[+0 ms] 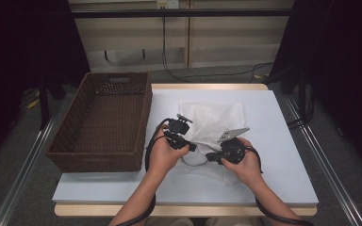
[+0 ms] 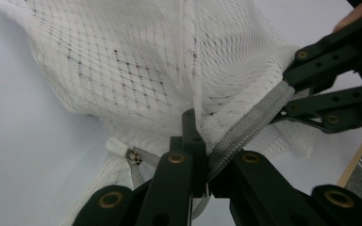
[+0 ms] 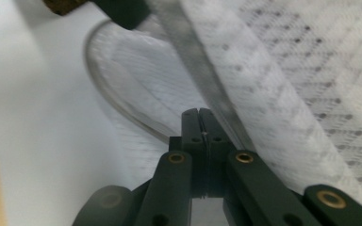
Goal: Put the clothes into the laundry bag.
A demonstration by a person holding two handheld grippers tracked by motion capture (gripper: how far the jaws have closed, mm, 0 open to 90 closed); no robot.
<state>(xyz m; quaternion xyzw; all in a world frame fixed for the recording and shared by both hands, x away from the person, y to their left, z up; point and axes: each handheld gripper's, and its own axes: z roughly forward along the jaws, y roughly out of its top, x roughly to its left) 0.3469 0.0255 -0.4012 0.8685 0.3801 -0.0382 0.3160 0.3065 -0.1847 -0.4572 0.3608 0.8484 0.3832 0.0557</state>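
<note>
A white mesh bag [image 1: 214,117] lies crumpled on the white board, a little right of the middle. Its grey zip band [image 2: 254,120] runs along the near edge, and the small metal zip pull [image 2: 132,156] with a white tab sits on the fabric beside my left jaws. My left gripper [image 1: 193,147] is shut on the bag's zip edge, seen close up [image 2: 194,123]. My right gripper [image 1: 210,156] faces it from the right and is shut on the same band [image 3: 202,70] a short way along. The right gripper [image 2: 290,88] pinches the band's far end, its jaws [image 3: 199,115] pressed together.
A brown wicker basket [image 1: 94,162] with nothing in it stands at the left, touching the white board [image 1: 283,141]. The board's wooden table edge runs along the near side. Bare board lies to the right of the bag and in front of the hands.
</note>
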